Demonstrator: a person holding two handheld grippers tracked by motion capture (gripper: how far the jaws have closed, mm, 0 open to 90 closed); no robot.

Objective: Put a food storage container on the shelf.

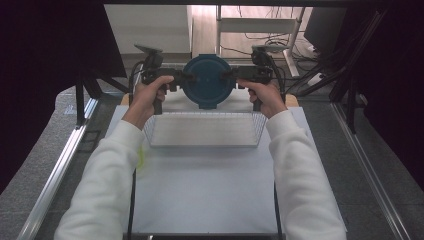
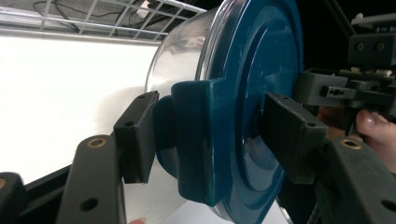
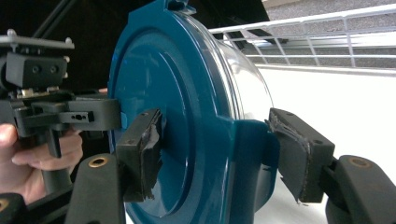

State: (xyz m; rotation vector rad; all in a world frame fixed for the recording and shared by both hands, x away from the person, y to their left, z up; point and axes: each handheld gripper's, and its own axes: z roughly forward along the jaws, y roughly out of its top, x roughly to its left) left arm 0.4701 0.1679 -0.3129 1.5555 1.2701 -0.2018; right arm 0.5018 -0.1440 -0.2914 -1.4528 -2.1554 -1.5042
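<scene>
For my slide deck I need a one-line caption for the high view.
Both grippers, left and right, clamp a blue-lidded container above a wire basket.

Tabletop [image 1: 205, 190] is plain white and pretty bare. A white wire basket [image 1: 202, 129] sits on it toward the far end.

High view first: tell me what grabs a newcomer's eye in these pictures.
A round container with a dark teal lid hangs in mid-air above the far edge of the white wire basket, lid up. The left gripper and right gripper clamp it from opposite sides, each on a teal side latch. The gripper views show a clear bowl beneath the lid.
</scene>
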